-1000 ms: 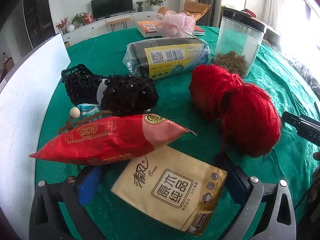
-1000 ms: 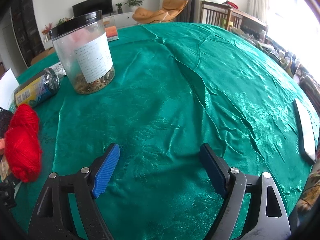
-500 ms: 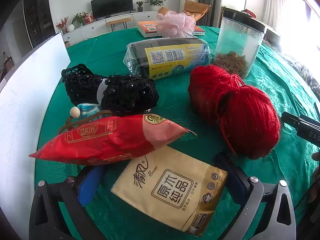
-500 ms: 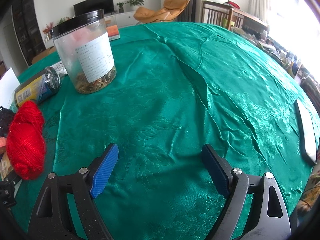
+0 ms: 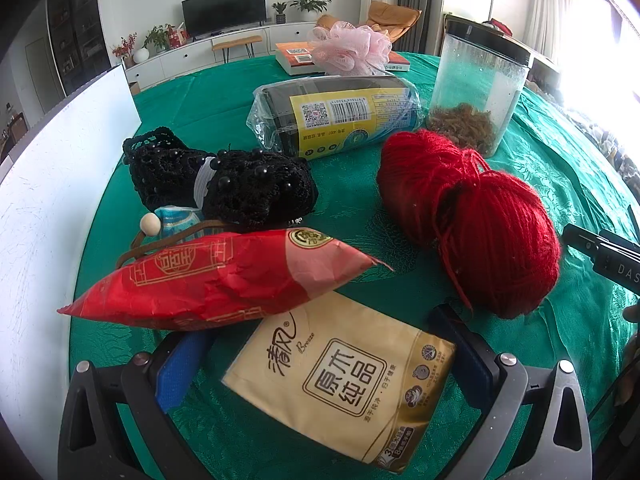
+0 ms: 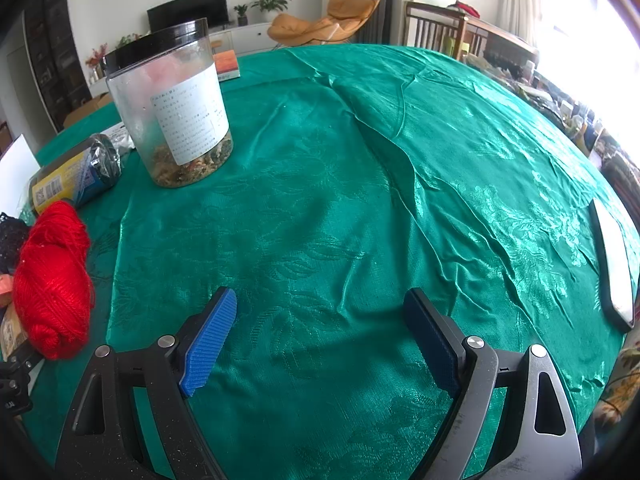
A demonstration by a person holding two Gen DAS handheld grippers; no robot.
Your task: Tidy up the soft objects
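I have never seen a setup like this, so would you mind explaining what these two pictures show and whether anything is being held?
There is no robot here: a person holds a two-finger gripper in each hand, and a fisheye camera on each looks forward along its fingers.

The left wrist view shows the left gripper, open around a beige tissue pack lying on the green tablecloth. Beyond it lie a red packet, red yarn, a black crochet piece, a wrapped roll, a pink mesh puff and a clear jar.

The right wrist view shows the right gripper, open over bare cloth, holding nothing.

Nothing is gripped yet.
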